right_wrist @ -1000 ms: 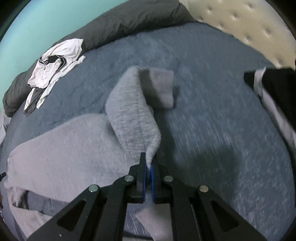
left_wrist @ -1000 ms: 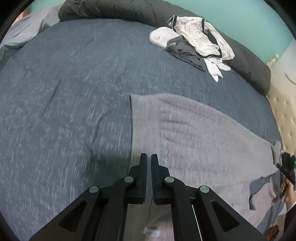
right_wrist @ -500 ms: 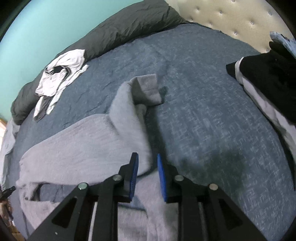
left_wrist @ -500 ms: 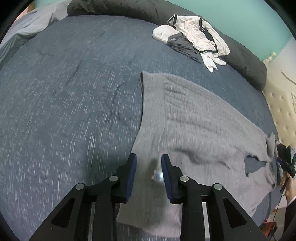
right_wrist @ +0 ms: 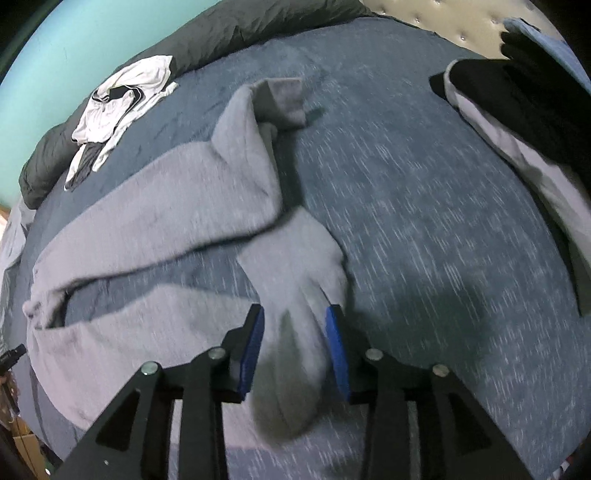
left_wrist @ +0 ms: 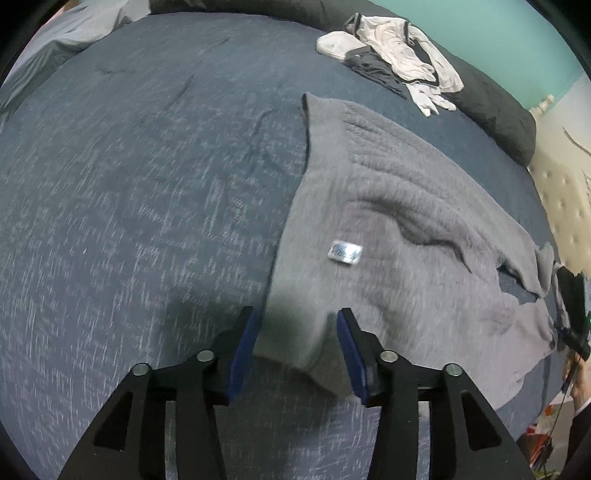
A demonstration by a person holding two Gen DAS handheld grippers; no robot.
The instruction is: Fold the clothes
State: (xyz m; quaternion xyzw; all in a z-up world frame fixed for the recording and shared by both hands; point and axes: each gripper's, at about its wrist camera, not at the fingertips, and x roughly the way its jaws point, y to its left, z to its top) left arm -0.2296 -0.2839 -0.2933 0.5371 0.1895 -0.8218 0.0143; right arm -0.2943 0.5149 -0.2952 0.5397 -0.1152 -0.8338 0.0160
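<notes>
A grey sweater (left_wrist: 399, 206) lies spread on the dark blue bedspread (left_wrist: 129, 184), a small silver label (left_wrist: 345, 253) on its body. My left gripper (left_wrist: 297, 325) hovers over the sweater's near hem corner; its jaws are opening and the blue pads (left_wrist: 243, 343) stand clear of the cloth. In the right wrist view the same sweater (right_wrist: 166, 206) has one sleeve (right_wrist: 255, 122) folded across. My right gripper (right_wrist: 293, 325) is over the other sleeve (right_wrist: 295, 280); its jaws are opening and the sleeve lies loose between the pads.
A heap of white and dark clothes (left_wrist: 395, 62) lies at the far side against a dark grey duvet roll (left_wrist: 495, 110). A black and white pile (right_wrist: 517, 122) sits at the right, near the tufted headboard (right_wrist: 443, 22). A teal wall (right_wrist: 74, 33) stands behind.
Both grippers went from shut to open, the right one letting go of the grey sleeve, which now rests on the bed. Both views have pulled back, showing more of the sweater.
</notes>
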